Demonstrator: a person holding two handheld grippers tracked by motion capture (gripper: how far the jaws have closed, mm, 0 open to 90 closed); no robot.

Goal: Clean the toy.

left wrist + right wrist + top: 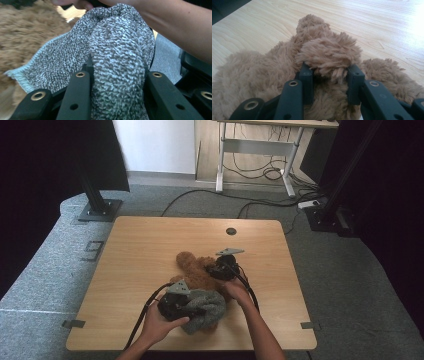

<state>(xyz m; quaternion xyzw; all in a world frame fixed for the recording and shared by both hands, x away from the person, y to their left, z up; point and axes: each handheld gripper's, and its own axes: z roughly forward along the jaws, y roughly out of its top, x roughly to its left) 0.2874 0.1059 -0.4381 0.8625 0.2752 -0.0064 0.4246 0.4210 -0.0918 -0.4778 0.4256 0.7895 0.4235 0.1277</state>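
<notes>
The left tongs (192,307) grip a bunched fold of the grey knitted cloth (204,310), with both jaws pressed against the fabric. The cloth lies at the near side of the wooden surface (140,250), touching the brown plush toy (196,268). The right tongs (216,270) clamp a tuft of the plush toy's fur between their jaws. The toy rests near the middle of the surface, just beyond the cloth.

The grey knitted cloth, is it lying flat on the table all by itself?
No, the grey knitted cloth is bunched up and clamped between the jaws of the left gripper, next to the brown plush toy.
</notes>
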